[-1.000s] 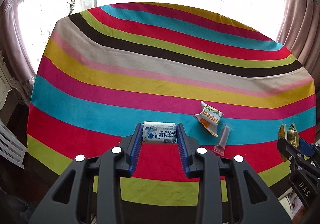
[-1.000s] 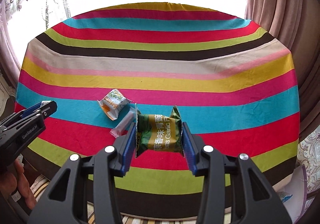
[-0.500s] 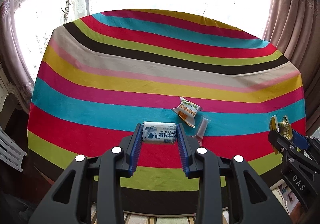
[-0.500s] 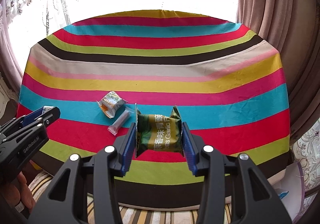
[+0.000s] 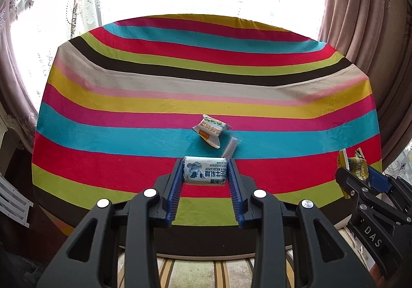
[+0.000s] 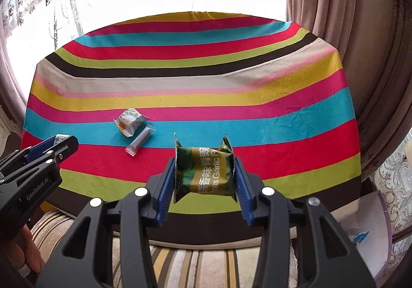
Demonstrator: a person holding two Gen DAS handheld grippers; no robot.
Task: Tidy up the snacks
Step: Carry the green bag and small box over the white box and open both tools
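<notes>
At the bottom centre of the left wrist view, the left tool is clenching a white milk-candy packet across its short width, pads pressing both ends. At the bottom centre of the right wrist view, the right tool is gripping a green garlic-pea packet, whose crimped ends are flaring up past the pads. Both are hanging over the near edge of the striped bench, with floor carpet showing below. Two more snacks are lying on the blue stripe, just left of centre — an orange-and-white packet and a small clear sachet that look to be touching, though the view is too small to be sure.

The risk is slippage: the green packet is puffy and slick, so a quick swing may be squeezing it out sideways — dropping it to the floor, not the bench. No container is showing, so a release here would be scattering things further.
</notes>
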